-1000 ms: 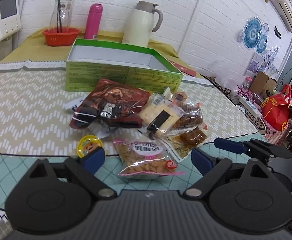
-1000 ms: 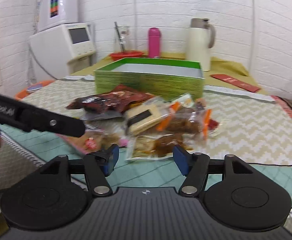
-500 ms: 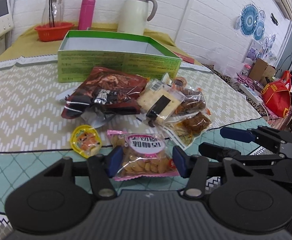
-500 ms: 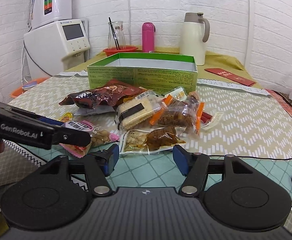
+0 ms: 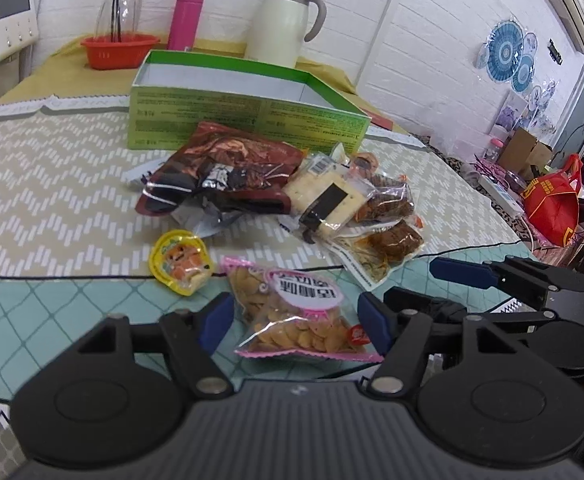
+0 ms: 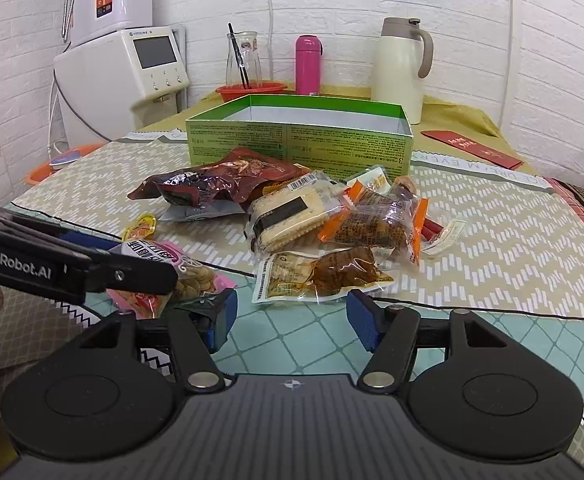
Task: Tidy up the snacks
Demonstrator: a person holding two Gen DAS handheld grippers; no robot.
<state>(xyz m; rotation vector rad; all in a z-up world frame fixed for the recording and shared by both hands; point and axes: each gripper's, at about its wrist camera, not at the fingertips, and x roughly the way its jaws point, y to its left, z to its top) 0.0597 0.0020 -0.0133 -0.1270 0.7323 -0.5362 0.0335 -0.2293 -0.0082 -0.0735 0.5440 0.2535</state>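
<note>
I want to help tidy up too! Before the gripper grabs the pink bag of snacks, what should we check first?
1. Pink snack bag sits between the left gripper fingers: ok.
2. Pads pressing on the bag: not ok; the jaws have just been opening and gaps show on both sides.
3. Green box open and with room inside: ok.
4. Yellow jelly cup clear of the fingers: ok.
5. Right gripper open, holding nothing: ok.
6. Bag lies flat on the table: ok.

pink-edged nut packet [image 5: 298, 322] lies flat nearest, other snack packets [image 5: 292, 196] heaped before the seemingly empty green box [image 5: 244, 114].
</note>
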